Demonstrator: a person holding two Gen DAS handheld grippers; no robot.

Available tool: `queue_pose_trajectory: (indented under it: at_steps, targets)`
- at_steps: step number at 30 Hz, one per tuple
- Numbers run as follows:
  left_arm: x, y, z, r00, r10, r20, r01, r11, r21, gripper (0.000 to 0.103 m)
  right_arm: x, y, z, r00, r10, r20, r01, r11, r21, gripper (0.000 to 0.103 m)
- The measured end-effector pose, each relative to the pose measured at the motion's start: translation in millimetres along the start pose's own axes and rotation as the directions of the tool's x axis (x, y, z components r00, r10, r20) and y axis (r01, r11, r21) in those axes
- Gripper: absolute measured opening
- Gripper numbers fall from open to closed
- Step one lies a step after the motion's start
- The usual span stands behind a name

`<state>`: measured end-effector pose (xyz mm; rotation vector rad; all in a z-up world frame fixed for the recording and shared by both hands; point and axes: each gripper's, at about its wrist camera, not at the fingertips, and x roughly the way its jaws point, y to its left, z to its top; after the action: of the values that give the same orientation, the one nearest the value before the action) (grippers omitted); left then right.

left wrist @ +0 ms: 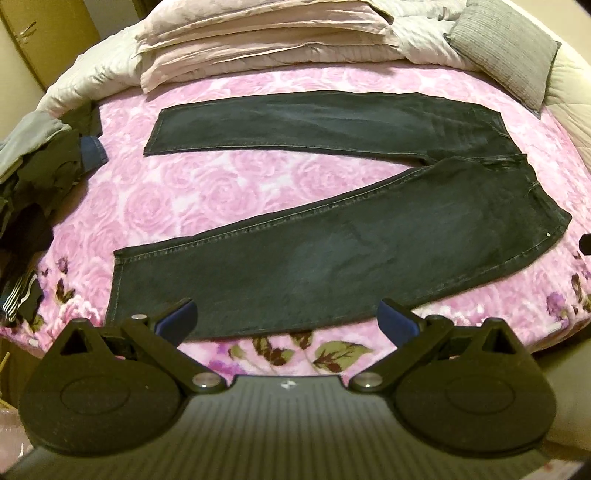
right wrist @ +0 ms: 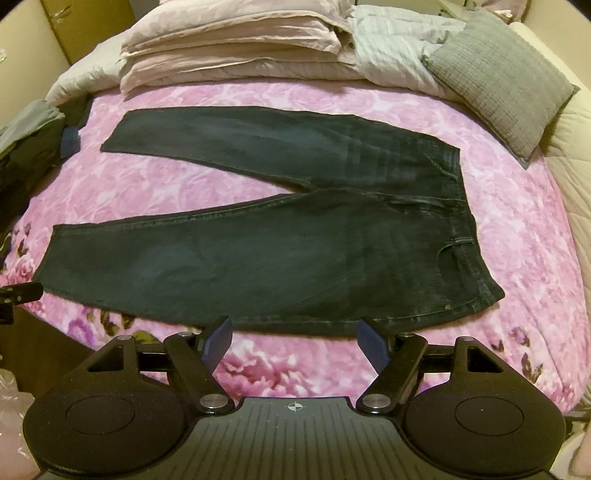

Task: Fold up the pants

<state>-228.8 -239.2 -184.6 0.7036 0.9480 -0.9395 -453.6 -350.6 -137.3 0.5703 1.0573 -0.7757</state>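
Left claw (left wrist: 287, 314) open; dark pants (left wrist: 332, 251) seemingly flat.

Grey cushion (right wrist: 498, 85) and folded bedding (right wrist: 236, 48) on pink floral blanket (right wrist: 184, 192).

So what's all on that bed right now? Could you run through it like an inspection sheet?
Surface: pink rose-print blanket, smooth.
Job's things: dark jeans lying flat, legs spread in a V, waistband to the right, unfolded.
Clutter: pile of clothes at the left edge; folded bedding; grey pillow.
Grippers: left hand-held gripper and right hand-held gripper, both open and empty, above the near edge of the jeans.
Cables: nothing seen.
Surroundings: wooden wardrobe behind the bed.
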Motion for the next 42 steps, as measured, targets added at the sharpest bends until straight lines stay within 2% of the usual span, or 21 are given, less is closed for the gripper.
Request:
queue_pose_trajectory:
  at_steps: [14, 23, 28, 31, 38, 42]
  targets:
    - [-1, 20, -9, 1.0, -0.003, 0.002, 0.003, 1.0, -0.023, 0.102, 4, 24, 2, 1.0, 0.003, -0.002, -0.003, 1.0, -0.025, 0.072]
    - [19, 23, 11, 0.999, -0.037, 0.01, 0.037, 0.998, 0.049, 0.102, 9, 22, 11, 1.0, -0.015, 0.013, 0.014, 1.0, 0.022, 0.072]
    - [45, 21, 43, 0.998, -0.06, 0.001, 0.06, 0.996, 0.07, 0.102, 21, -4, 22, 0.999, -0.04, 0.005, 0.04, 0.999, 0.01, 0.072]
    - [64, 19, 70, 0.999, -0.044, 0.003, 0.043, 0.993, 0.111, 0.102, 34, -32, 38, 0.999, -0.047, 0.012, 0.048, 0.999, -0.025, 0.072]
    - [117, 27, 156, 1.0, 0.012, 0.002, -0.012, 0.987, 0.158, 0.102, 94, -115, 109, 0.999, -0.049, 0.018, 0.051, 0.993, -0.108, 0.071]
    - [152, 35, 204, 1.0, 0.024, 0.014, -0.026, 0.978, 0.206, 0.102, 136, -154, 154, 0.998, -0.051, 0.023, 0.055, 0.976, -0.211, 0.071]
